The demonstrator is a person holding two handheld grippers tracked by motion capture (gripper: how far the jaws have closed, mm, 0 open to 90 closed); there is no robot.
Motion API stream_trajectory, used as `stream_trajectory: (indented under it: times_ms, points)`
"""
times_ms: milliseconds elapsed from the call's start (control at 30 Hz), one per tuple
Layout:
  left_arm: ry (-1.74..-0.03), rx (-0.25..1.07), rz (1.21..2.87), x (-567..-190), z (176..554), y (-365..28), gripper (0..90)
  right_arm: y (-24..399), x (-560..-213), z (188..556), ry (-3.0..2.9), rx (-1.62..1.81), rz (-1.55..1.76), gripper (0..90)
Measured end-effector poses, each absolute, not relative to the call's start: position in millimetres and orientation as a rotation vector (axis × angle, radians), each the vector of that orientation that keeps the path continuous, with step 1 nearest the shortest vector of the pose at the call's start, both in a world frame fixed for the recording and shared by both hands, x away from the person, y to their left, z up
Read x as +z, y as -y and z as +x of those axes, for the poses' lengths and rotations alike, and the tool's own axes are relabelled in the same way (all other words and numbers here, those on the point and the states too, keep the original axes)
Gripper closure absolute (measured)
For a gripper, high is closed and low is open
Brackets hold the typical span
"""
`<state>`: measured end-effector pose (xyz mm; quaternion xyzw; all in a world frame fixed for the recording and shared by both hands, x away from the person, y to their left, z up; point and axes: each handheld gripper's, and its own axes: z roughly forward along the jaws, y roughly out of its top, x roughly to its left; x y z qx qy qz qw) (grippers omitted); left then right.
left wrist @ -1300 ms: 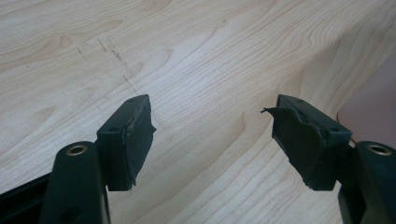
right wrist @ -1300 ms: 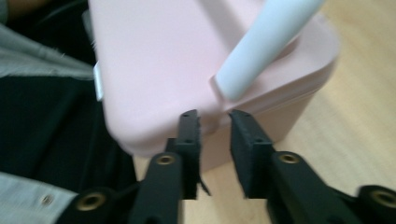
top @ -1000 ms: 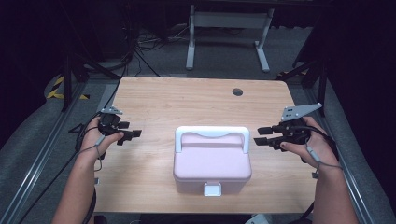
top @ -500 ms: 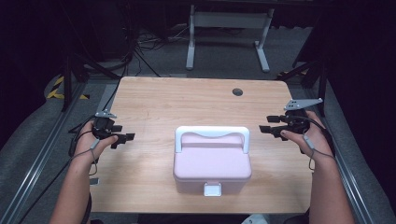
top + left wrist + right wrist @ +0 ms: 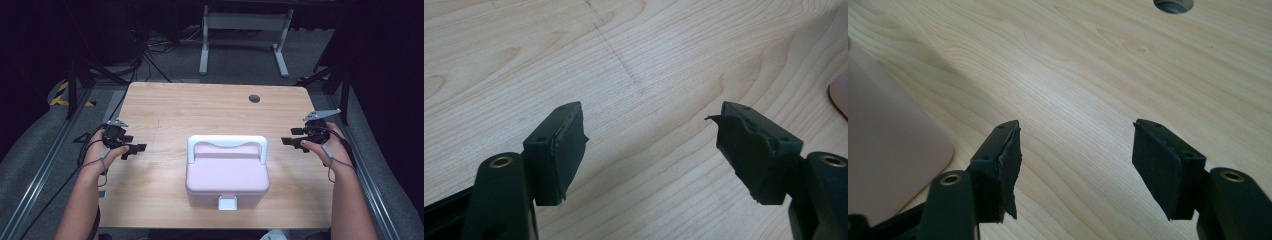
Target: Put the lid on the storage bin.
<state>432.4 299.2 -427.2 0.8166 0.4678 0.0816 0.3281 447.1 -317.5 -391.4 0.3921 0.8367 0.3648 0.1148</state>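
- High view: a pale pink plastic box [image 5: 227, 172] with a white carry handle [image 5: 227, 142] and a white front latch [image 5: 227, 202] sits on the light wooden counter [image 5: 200, 107], in the middle, toward the near edge.
- The lid looks shut and the handle lies along the far side of the top.
- Left gripper [image 5: 134, 148] is held in the person's left hand [image 5: 97, 152], over the counter's left edge, tips pointing toward the box but well apart from it.
- Right gripper [image 5: 291, 137] is in the right hand [image 5: 325, 145] at the right edge, grey three-cornered plate [image 5: 322, 114] on top, tips also toward the box, a clear gap of bare wood between.
- A round cable hole [image 5: 254, 98] sits in the counter's far right part; a white metal frame [image 5: 245, 22] stands on the dark floor beyond.
- Left gripper view: left gripper [image 5: 649, 145] fingers [image 5: 566, 147] stand wide apart, nothing between them, bare wood grain below; a sliver of the pink box [image 5: 840, 92] at the right edge.
- Right gripper view: right gripper [image 5: 1075, 160] fingers [image 5: 1158, 165] have just been opening and stand wide apart, nothing between them; pink box [image 5: 888, 145] at left, just beside the left finger's line but not touching; cable hole [image 5: 1174, 5] at top.
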Motion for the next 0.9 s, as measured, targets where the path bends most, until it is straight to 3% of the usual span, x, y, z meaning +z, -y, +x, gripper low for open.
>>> stream_trajectory:
  times_ms: [500,667,900]
  points:
    - [-1.182,0.176,2.190,-437.9,444.0,-282.5,28.5,319.7,-423.6,452.7,-2.482,0.967,1.218,37.1]
    - [-1.143,0.146,2.176,-443.7,445.3,-278.9,34.3,319.1,-431.9,455.7,-2.505,0.922,1.238,37.0]
    - [-1.141,0.146,2.122,-445.9,444.3,-272.8,33.2,317.5,-439.9,458.4,-2.510,0.903,1.255,37.0]
